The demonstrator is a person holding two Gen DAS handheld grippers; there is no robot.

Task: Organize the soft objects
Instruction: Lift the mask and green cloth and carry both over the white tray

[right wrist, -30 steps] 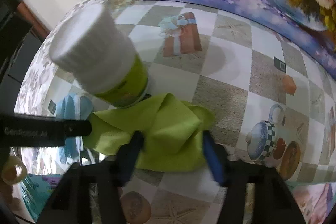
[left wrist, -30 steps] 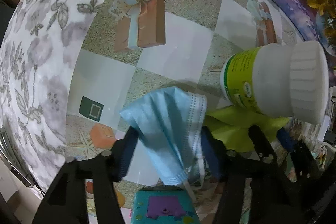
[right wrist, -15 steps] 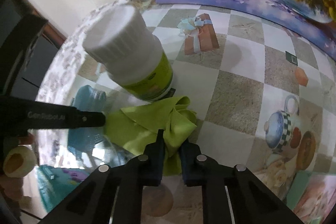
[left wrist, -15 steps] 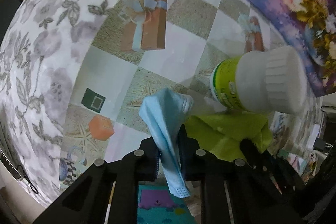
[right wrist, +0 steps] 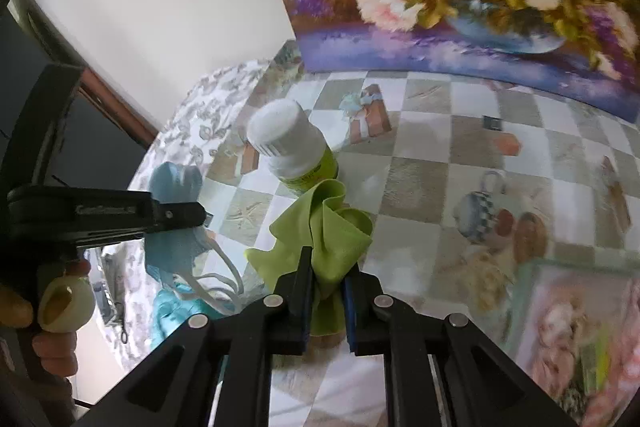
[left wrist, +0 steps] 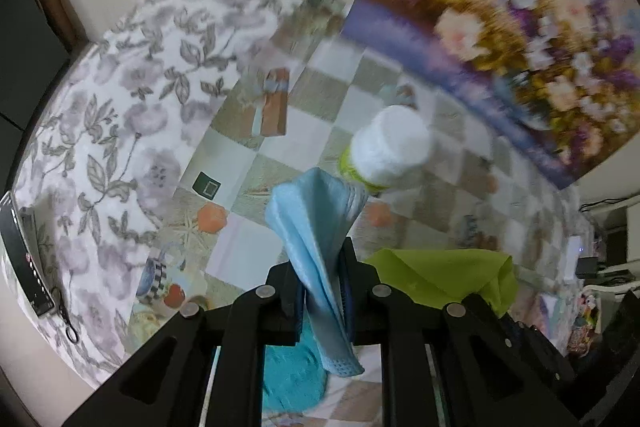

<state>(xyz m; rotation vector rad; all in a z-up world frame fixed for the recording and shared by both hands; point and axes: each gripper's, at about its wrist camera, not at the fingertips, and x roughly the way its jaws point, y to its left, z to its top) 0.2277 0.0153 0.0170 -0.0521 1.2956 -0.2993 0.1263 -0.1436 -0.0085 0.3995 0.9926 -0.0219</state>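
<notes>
Both cloths now hang off the tablecloth: we pinch blue mask w/ left gripper, green cloth w/ right gripper. 1 white-capped bottle stands just behind; teal pouch below.

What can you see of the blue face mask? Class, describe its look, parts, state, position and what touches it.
The face mask is pale blue, thin, pleated fabric with a stitched edge and white ear loops dangling below. It is crumpled lengthwise and pinched between the jaws of the left gripper, which is shut on it. It hangs off the table, one end fanning upward, the other drooping past the fingers. Nothing else appears to touch it.
</notes>
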